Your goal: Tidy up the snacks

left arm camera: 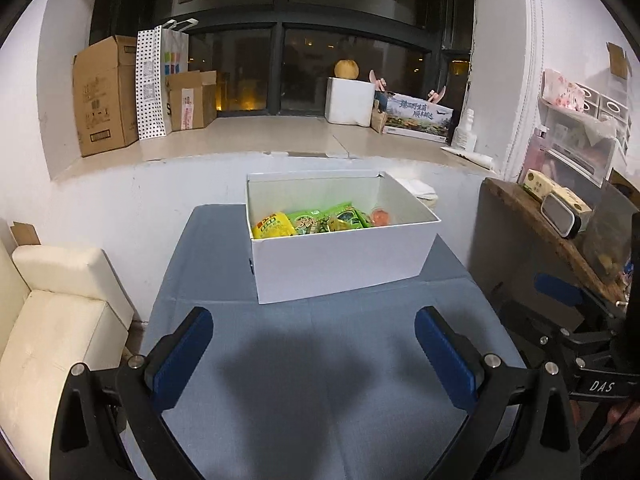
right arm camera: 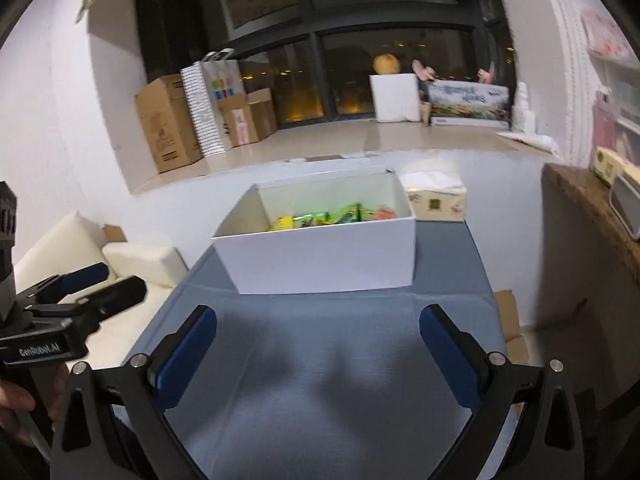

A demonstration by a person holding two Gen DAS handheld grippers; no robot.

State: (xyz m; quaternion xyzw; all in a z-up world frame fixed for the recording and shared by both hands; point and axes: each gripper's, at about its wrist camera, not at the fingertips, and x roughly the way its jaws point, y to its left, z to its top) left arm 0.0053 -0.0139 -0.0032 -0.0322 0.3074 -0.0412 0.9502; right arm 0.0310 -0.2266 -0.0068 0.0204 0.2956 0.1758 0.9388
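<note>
Left wrist: your left hand-held gripper (left arm camera: 314,320) gapes wide, empty, over the table (left arm camera: 224,272); white box (left arm camera: 340,268) ahead holds snack packets (left arm camera: 316,222) (yellow, green). Right wrist: your right hand-held gripper (right arm camera: 318,320) equally wide, empty, box beyond.

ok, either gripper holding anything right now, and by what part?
Nothing held. Left gripper and right gripper are both open over the table; snacks sit in the white box.

Matt white card box (left arm camera: 340,264), glossy snack packets (left arm camera: 312,222), blue cloth table cover (left arm camera: 304,360)
</note>
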